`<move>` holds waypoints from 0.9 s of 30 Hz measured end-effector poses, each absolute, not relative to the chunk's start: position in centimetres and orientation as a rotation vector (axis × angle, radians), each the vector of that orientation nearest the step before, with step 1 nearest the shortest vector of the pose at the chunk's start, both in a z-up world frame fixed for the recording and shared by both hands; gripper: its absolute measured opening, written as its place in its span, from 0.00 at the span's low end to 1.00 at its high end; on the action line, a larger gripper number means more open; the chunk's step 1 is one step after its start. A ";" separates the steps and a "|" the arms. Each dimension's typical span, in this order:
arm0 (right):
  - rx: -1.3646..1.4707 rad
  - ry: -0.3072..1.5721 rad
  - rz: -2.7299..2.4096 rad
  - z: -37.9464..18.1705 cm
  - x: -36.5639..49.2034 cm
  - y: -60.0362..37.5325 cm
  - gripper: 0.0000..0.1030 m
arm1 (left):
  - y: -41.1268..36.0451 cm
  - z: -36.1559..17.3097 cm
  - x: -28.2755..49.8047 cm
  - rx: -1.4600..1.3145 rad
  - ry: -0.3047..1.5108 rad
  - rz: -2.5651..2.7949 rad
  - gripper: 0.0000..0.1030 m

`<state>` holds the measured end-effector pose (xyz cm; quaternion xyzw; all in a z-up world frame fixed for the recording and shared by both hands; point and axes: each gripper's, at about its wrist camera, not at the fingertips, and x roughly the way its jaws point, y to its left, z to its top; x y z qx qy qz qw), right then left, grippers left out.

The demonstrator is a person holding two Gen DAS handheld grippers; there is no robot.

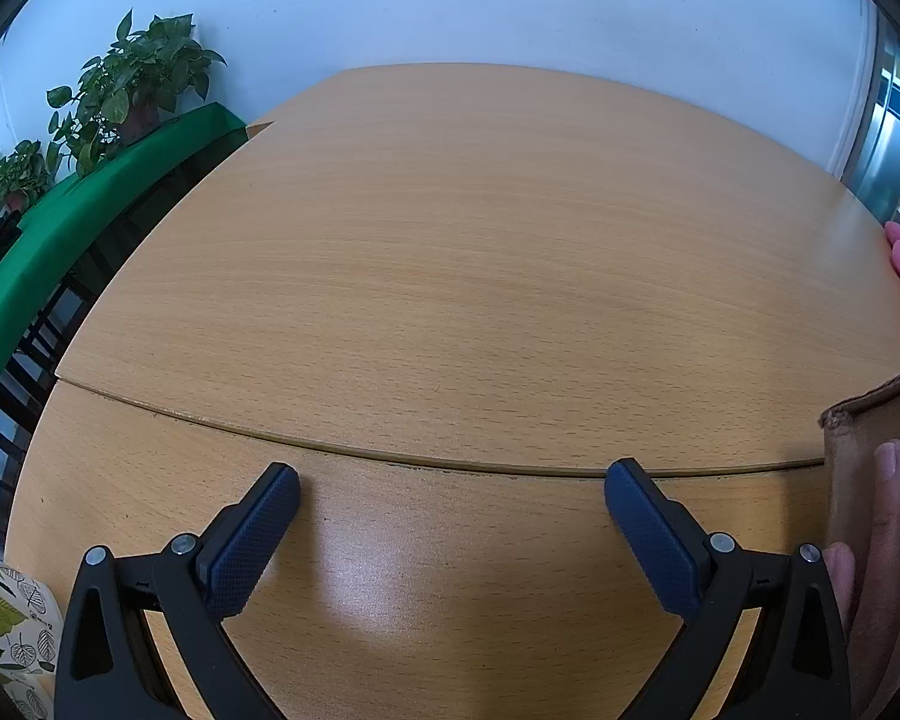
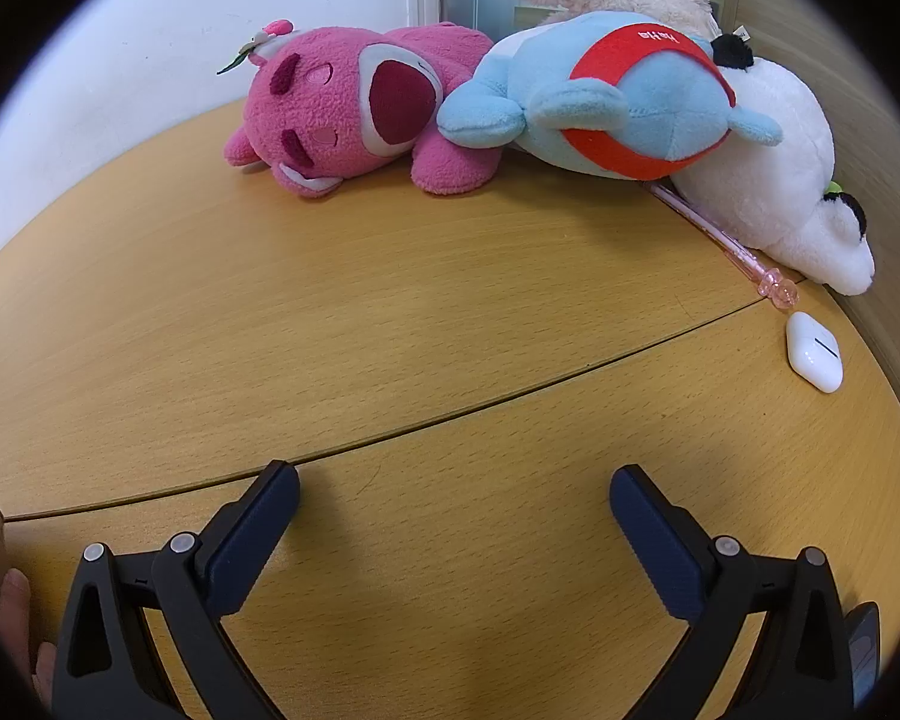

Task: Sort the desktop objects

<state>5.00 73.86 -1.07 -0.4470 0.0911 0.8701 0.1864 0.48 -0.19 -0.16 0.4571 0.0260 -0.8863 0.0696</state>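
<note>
On my left wrist view, the left gripper (image 1: 453, 489) sits at the bottom of the frame with its fingers spread wide and nothing between them, over the bare wooden table (image 1: 450, 276). A cardboard box (image 1: 876, 450) edges in at the right, with a hand (image 1: 888, 552) against it. Potted plants (image 1: 132, 84) stand upper left.

On my right wrist view, the right gripper (image 2: 455, 492) is likewise wide open and holds nothing. Across the top of the frame lie a pink plush (image 2: 342, 114), a blue plush (image 2: 600, 96) leaning on it, and a white plush (image 2: 774, 180) at right. A pink pen (image 2: 720, 237) lies beside the white plush; a white earbud case (image 2: 813, 351) rests just below its tip.
</note>
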 end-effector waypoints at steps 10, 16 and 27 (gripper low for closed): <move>-1.261 0.257 2.449 -1.1 4.6 74.1 1.00 | -0.2 -0.1 0.5 1.373 0.068 -2.666 1.00; -1.261 0.257 2.449 -1.2 4.3 74.1 1.00 | -0.2 -0.1 0.5 1.372 0.069 -2.668 1.00; -1.260 0.259 2.450 -1.3 4.1 74.0 1.00 | -0.2 -0.1 0.5 1.372 0.070 -2.670 1.00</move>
